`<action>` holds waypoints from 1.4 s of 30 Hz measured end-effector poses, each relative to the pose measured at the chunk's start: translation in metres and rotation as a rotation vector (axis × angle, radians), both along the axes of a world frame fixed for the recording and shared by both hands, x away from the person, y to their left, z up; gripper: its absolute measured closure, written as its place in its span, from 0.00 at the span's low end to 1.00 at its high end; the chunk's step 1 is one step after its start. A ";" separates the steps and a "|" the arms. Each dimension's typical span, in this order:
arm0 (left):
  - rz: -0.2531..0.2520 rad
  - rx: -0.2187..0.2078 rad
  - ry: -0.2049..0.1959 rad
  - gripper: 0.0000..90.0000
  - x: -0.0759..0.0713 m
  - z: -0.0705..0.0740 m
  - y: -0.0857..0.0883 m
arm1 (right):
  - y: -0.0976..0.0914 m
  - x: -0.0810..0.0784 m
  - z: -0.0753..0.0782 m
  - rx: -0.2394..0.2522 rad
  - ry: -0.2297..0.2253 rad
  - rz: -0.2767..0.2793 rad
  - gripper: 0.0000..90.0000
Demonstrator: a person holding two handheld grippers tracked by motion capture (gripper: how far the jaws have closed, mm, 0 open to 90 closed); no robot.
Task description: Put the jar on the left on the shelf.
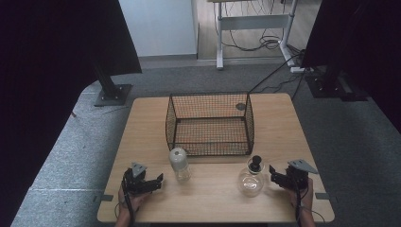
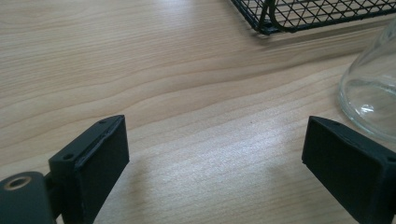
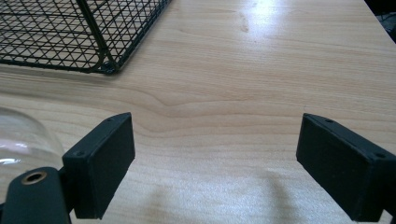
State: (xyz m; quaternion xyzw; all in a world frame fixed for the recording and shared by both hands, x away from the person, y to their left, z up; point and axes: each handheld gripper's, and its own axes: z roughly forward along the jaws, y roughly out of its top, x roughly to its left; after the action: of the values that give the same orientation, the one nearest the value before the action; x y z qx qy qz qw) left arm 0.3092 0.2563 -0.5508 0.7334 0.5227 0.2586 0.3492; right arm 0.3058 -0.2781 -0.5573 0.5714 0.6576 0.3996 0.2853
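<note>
A black wire basket [image 1: 209, 124] stands empty in the middle of the wooden table [image 1: 146, 127]. In front of it stand a clear bottle with a pale grey cap [image 1: 179, 164] and a round glass flask with a black stopper [image 1: 251, 177]. My left gripper [image 1: 158, 181] rests near the front edge, left of the bottle, open and holding nothing. My right gripper [image 1: 273, 174] sits just right of the flask, also open and empty. In the left gripper view, my left gripper [image 2: 215, 163] spans bare wood, with clear glass [image 2: 373, 93] at the right. The right gripper [image 3: 215, 158] has the flask's glass [image 3: 21, 135] at its left.
The basket's corner [image 2: 317, 14] lies ahead of the left gripper, and its side [image 3: 70, 32] lies ahead and left of the right one. Grey carpet surrounds the table. Black stands [image 1: 111, 90] and cables [image 1: 269, 42] sit beyond the far edge.
</note>
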 end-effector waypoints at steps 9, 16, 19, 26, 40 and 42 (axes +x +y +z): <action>0.004 0.013 -0.002 0.08 0.000 -0.002 -0.001 | 0.001 0.000 0.000 -0.015 0.004 0.024 0.12; 0.018 0.007 0.000 0.08 0.001 -0.002 0.001 | -0.001 0.000 0.000 0.003 0.005 0.020 0.12; 0.018 0.009 0.001 0.08 0.001 -0.002 0.001 | -0.001 0.000 0.000 0.012 0.006 0.016 0.12; 0.014 0.012 0.001 0.08 0.000 -0.002 -0.001 | -0.002 0.000 0.000 0.017 0.012 0.018 0.12; 0.029 0.012 -0.016 0.08 -0.002 0.002 0.001 | -0.003 0.001 0.000 0.017 0.015 0.008 0.12; 0.020 0.001 -0.019 0.08 -0.003 0.004 0.001 | -0.003 0.001 0.000 0.018 0.015 0.009 0.12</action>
State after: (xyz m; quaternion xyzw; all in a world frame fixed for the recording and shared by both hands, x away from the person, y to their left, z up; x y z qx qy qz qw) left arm 0.3058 0.2570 -0.5469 0.7258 0.5266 0.2694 0.3513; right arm 0.3066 -0.2809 -0.5577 0.5738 0.6588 0.4024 0.2735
